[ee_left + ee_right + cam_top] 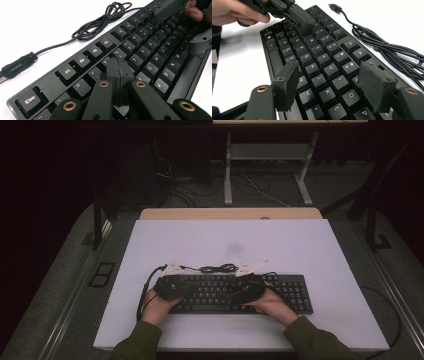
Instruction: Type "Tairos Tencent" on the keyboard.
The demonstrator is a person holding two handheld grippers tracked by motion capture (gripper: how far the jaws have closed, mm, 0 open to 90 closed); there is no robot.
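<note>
Both forearms come in at the near edge of the high view, each hand on a set of tongs over a black keyboard (240, 292) that lies on the white bench (300, 245), w/ its coiled USB cable (218, 268) just behind it. Left tongs (117, 72) are pressed together w/ nothing between, tips down on the keys near the number row, approx. above R/T, touching the key tops. Right tongs (332, 86) stand apart, hovering over the U/I/J/K keys w/o gripping anything, pads clear of the keyboard.
</note>
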